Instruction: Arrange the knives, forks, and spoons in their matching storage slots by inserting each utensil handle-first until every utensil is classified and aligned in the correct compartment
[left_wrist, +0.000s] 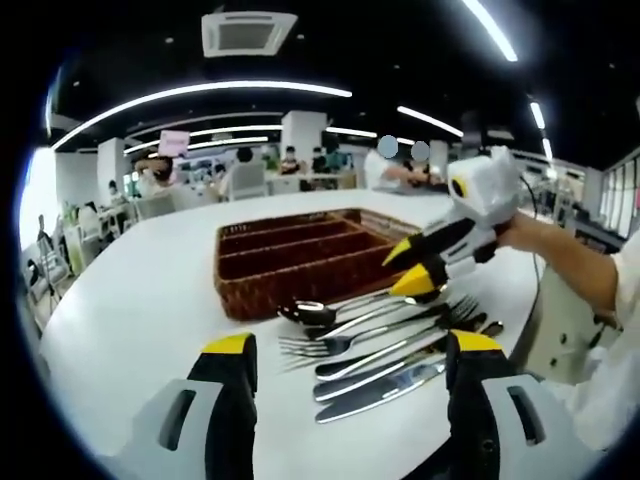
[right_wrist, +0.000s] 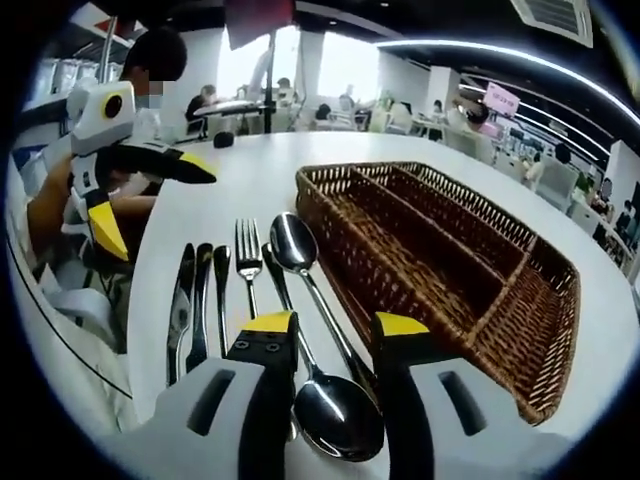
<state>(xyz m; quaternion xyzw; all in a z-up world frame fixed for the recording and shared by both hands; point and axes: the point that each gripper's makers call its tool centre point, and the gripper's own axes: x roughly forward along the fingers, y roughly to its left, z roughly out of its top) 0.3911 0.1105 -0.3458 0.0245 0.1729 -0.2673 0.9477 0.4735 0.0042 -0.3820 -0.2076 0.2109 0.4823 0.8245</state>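
On the white bench (right_wrist: 230, 190) in this open office, the cutlery lies in a tight overlapping row just beside the wicker tray (right_wrist: 450, 260). Your right hand-held gripper (right_wrist: 335, 330) straddles a spoon (right_wrist: 330, 400), jaws spread; closing could catch a neighbouring handle. Your left hand-held gripper (left_wrist: 350, 355) hangs spread too. The knife and fork handles blur together.
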